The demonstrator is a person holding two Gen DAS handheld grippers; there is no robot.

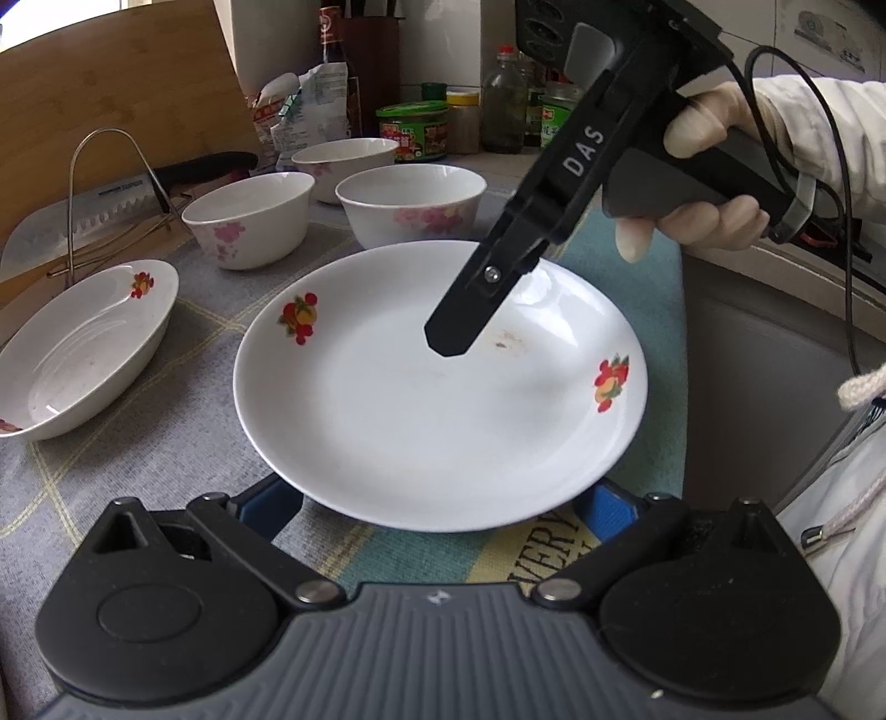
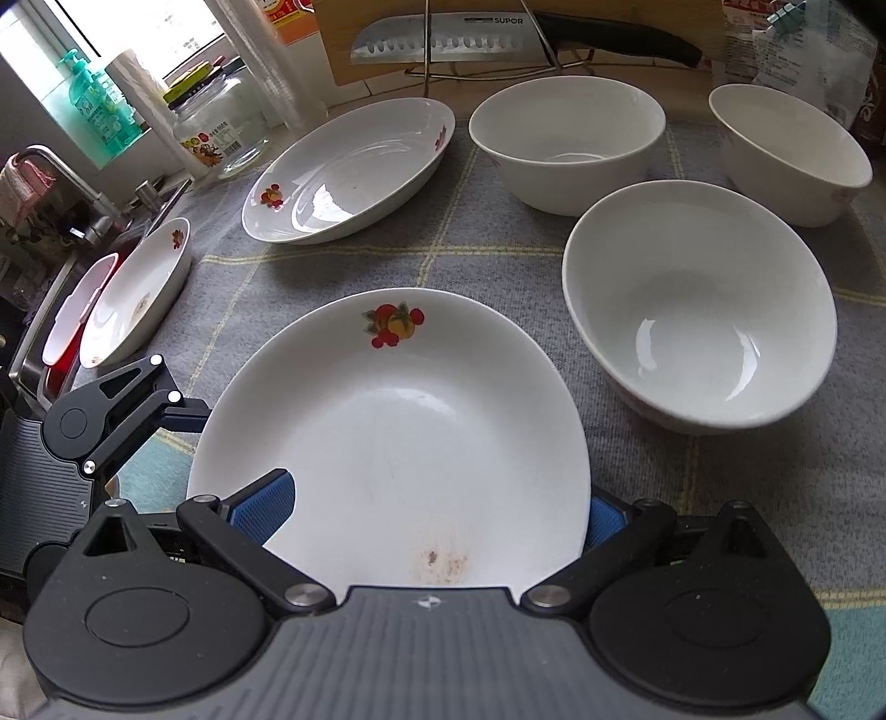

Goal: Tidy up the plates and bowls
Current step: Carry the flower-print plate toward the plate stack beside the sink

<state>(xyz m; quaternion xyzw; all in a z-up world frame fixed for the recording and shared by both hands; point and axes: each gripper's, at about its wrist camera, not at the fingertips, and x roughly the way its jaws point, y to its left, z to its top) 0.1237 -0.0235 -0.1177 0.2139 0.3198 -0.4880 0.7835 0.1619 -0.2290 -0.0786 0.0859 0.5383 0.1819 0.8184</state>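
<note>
A round white plate (image 1: 437, 399) with fruit prints lies on the grey checked cloth (image 1: 183, 443). My left gripper (image 1: 440, 498) is open, and its blue fingers (image 1: 271, 504) run under the plate's near rim, tips hidden. The right gripper (image 1: 448, 332), held by a gloved hand (image 1: 703, 216), reaches over the plate from the far right. In the right wrist view the right gripper (image 2: 434, 515) is open astride the plate (image 2: 398, 432), one blue pad (image 2: 266, 509) above it, the other behind the rim. The left gripper (image 2: 111, 415) touches the plate's left edge.
An oval dish (image 2: 349, 171) and three white bowls (image 2: 567, 138) (image 2: 698, 299) (image 2: 792, 155) stand beyond the plate. Another plate (image 2: 138, 293) leans at the cloth's left edge by the sink. A knife on a wire rack (image 2: 443, 41), jars and bottles (image 1: 412, 130) line the back.
</note>
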